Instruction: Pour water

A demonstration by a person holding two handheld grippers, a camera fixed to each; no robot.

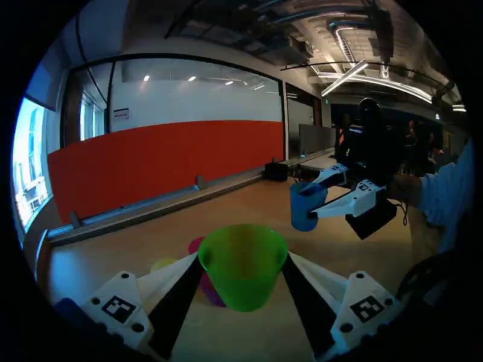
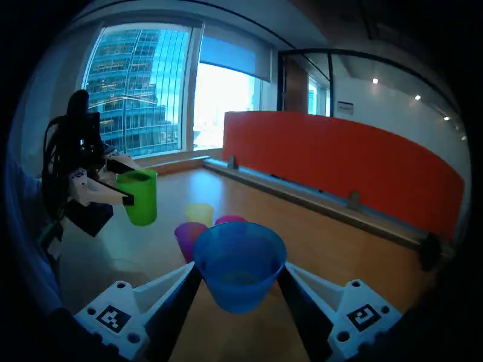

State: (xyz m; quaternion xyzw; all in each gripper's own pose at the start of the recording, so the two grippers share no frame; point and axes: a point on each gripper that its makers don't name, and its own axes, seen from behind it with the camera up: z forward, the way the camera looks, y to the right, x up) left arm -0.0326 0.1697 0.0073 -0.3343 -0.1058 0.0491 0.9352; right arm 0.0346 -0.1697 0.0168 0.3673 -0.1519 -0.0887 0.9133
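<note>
Green cup [image 1: 243, 268] sits closest to you, clamped upright between both fingers of your left gripper [image 1: 242, 258] and raised above the table [image 1: 253, 211]. Behind it, resting on the table, you have three more cups, left to right in the left gripper view: a yellow cup [image 1: 162, 264], a pink cup [image 1: 195, 244] and a purple cup [image 1: 212, 291], each partly hidden by the green one. Farther right, also held up over the table, your right gripper [image 1: 309, 202] pinches the blue cup [image 1: 305, 208] by its sides with both fingers. Your hand [image 1: 406, 188] and pale sleeve [image 1: 450, 193] show behind it. An orange wall panel [image 1: 163, 163] runs along the table's far side.

From the right gripper view, the blue cup stands roughly upright in that grip with its mouth open. A pale patch lies at its bottom, and you cannot tell whether that is water. The two held cups hang well apart over the table, with the three loose cups on the table between them.
</note>
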